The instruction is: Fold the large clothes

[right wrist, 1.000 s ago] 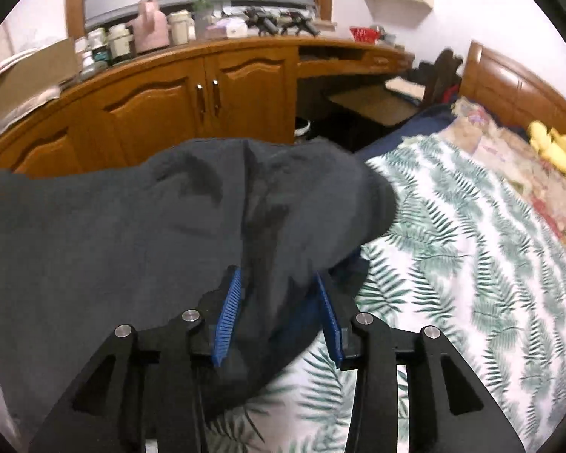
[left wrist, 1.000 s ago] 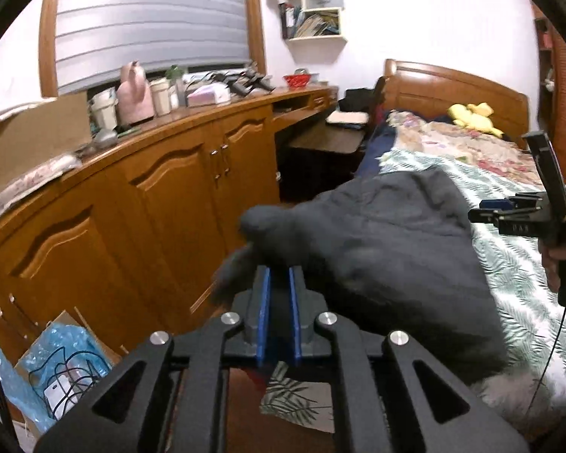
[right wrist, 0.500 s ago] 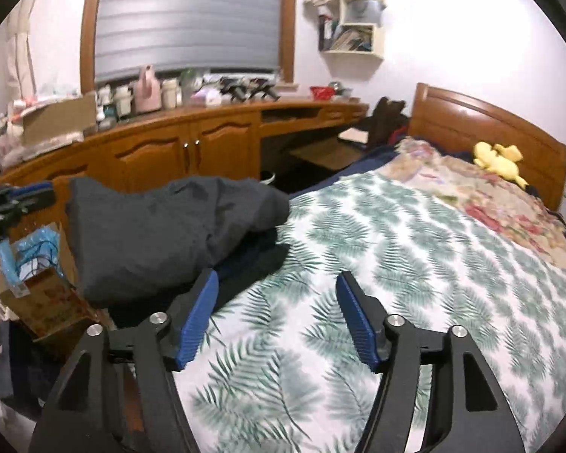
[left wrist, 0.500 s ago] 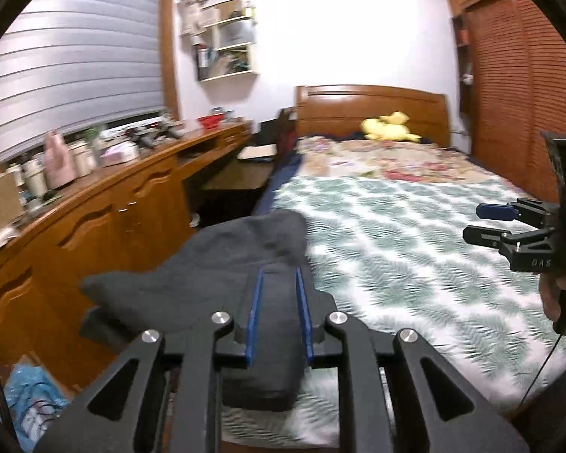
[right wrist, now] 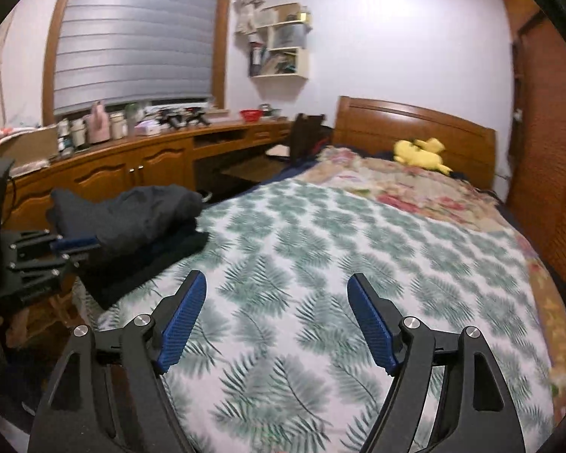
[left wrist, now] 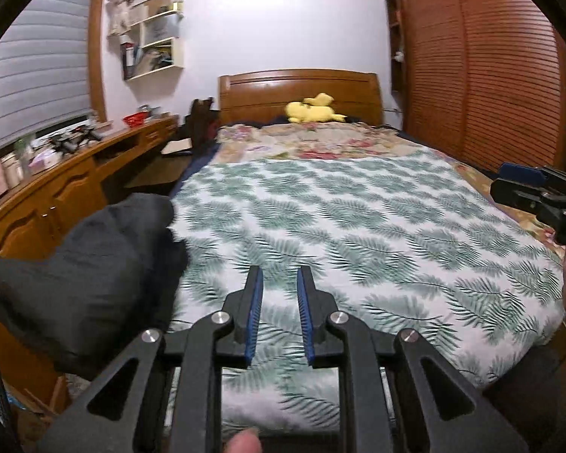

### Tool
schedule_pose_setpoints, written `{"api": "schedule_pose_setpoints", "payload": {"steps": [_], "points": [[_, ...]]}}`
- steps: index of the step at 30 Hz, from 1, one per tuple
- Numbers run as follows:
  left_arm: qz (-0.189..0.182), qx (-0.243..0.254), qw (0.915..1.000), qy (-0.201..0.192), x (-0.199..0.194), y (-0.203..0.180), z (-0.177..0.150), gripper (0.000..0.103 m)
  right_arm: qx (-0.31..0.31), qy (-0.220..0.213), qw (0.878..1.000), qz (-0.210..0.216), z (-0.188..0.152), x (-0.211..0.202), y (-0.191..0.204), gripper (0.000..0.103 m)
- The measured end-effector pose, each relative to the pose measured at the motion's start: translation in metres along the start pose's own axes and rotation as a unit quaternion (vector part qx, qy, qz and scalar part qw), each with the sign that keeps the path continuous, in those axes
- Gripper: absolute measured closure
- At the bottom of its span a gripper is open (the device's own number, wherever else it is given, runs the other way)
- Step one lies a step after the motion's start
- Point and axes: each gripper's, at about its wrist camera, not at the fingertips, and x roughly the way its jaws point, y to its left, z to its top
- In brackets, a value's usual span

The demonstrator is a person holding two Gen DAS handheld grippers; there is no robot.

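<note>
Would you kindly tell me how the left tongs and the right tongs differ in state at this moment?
The left tongs have their blue pads only a narrow gap apart, while the right tongs are spread wide. The left tongs sit near the folded dark garment at the bed's edge; the right tongs hang over bare leaf-print bedspread. Both hold nothing.
</note>
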Motion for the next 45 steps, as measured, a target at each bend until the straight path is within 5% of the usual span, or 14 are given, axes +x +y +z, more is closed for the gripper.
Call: {"api": "schedule_pose_setpoints", "payload": {"steps": [7,21,36,45], "points": [[-0.047,0.003,0.9987,0.018,0.015,-0.061,-0.015,0.086,0.029,0.014,0.999,-0.039,-0.044,-0.033,-0.032,0.019],[-0.072,-0.004,0.9973,0.017,0.002,-0.126,-0.027,0.085,0.117,0.011,0.987,-0.105,-0.107,-0.093,-0.08,0.019],[-0.078,0.003,0.995,-0.062,-0.084,-0.145,0.006,0.085,0.125,-0.074,0.98,-0.138,-0.086,-0.171,-0.08,0.019],[-0.064,0.004,0.9953,-0.073,-0.096,-0.143,0.005,0.085,0.125,-0.088,0.978,-0.139,-0.083,-0.176,-0.076,0.019]]}}
